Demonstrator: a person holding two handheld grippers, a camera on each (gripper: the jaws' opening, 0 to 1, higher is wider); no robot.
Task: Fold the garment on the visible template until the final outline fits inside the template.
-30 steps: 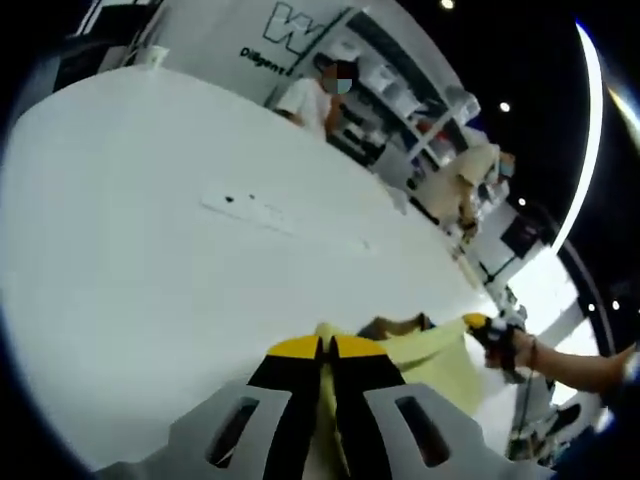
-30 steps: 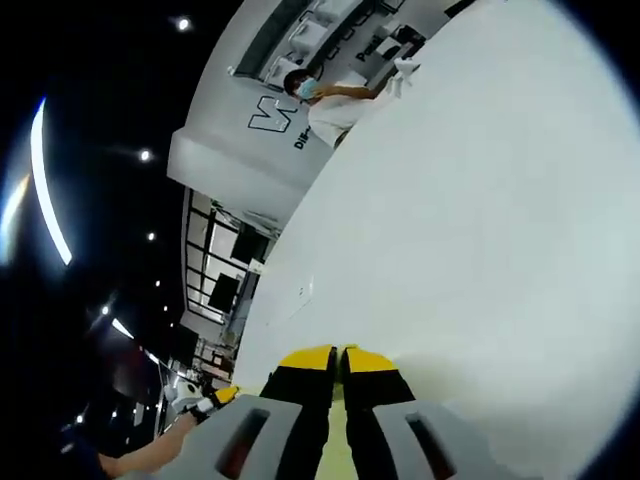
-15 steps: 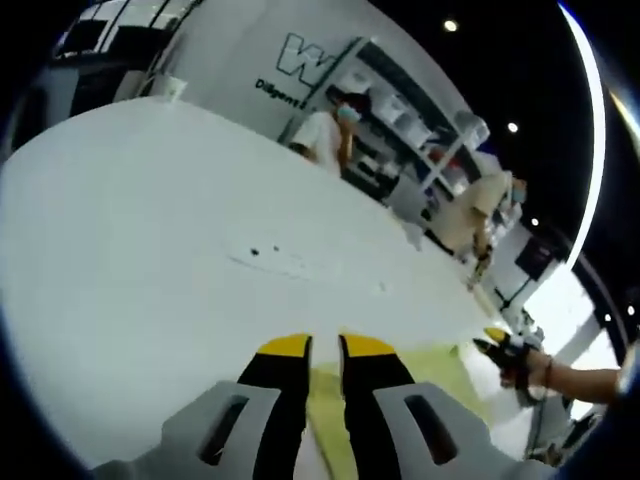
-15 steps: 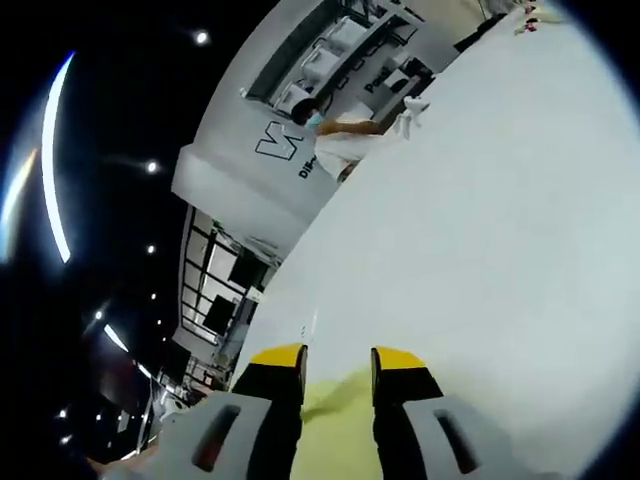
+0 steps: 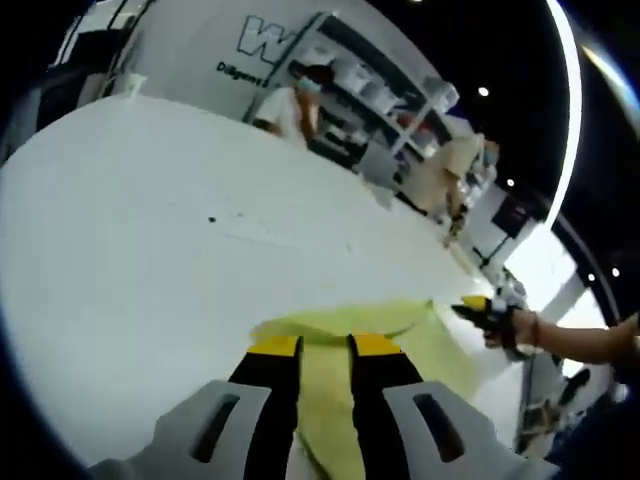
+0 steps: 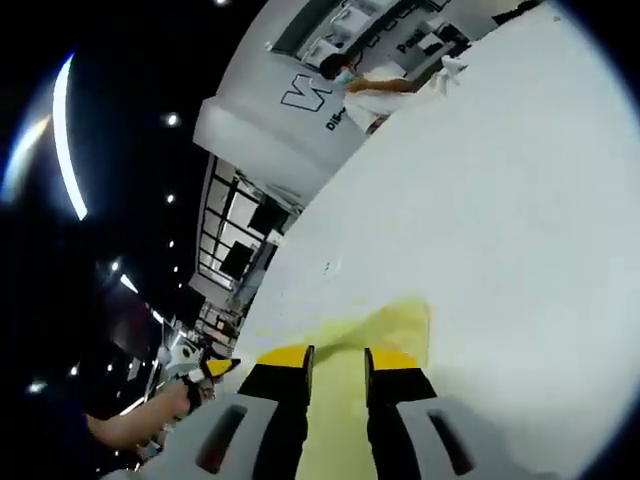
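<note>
Your white bench [image 5: 150, 250] spreads wide and bare around the yellow garment [image 5: 330, 400], which lies flat under both tools. Your left hand-held gripper [image 5: 325, 346] hangs over it, jaws parted, holding nothing. Your right hand-held gripper [image 6: 335, 355] does likewise at the cloth's far edge. A person [image 5: 290, 100] stands by shelves [image 5: 370, 90] beyond.
</note>
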